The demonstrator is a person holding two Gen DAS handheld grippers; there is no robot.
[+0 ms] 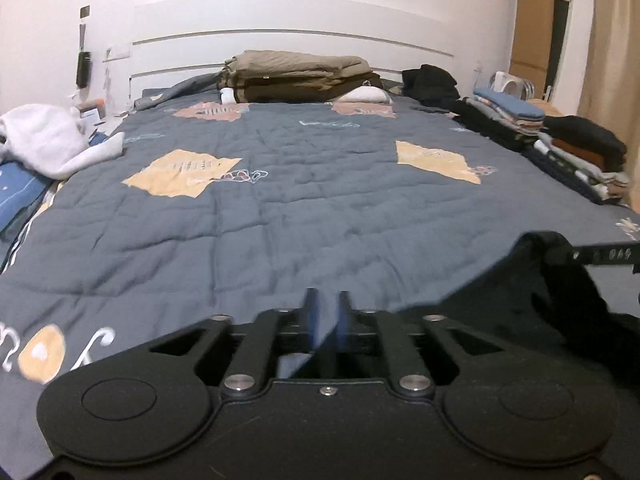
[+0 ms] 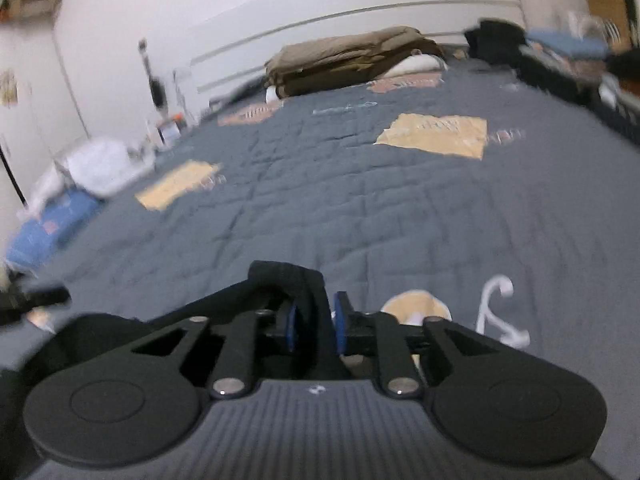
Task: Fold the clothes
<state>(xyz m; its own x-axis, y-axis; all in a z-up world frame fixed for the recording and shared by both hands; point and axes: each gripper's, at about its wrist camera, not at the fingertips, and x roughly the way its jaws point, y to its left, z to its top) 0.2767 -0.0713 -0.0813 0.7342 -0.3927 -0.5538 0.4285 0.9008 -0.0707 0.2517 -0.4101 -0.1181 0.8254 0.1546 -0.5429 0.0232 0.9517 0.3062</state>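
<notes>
Garment of black cloth lies loose in released right claw; left claw released; quilt lettering illegible.

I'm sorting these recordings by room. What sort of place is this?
A bedroom, most likely: a bed with a grey quilt, a white headboard and stacks of folded clothes along one side.

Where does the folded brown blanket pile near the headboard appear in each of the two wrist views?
Left wrist view: the brown blanket pile sits top centre, against the white headboard.
Right wrist view: the pile is upper centre-right, blurred.
Shared landmark: the white headboard with its two horizontal grooves.
</notes>
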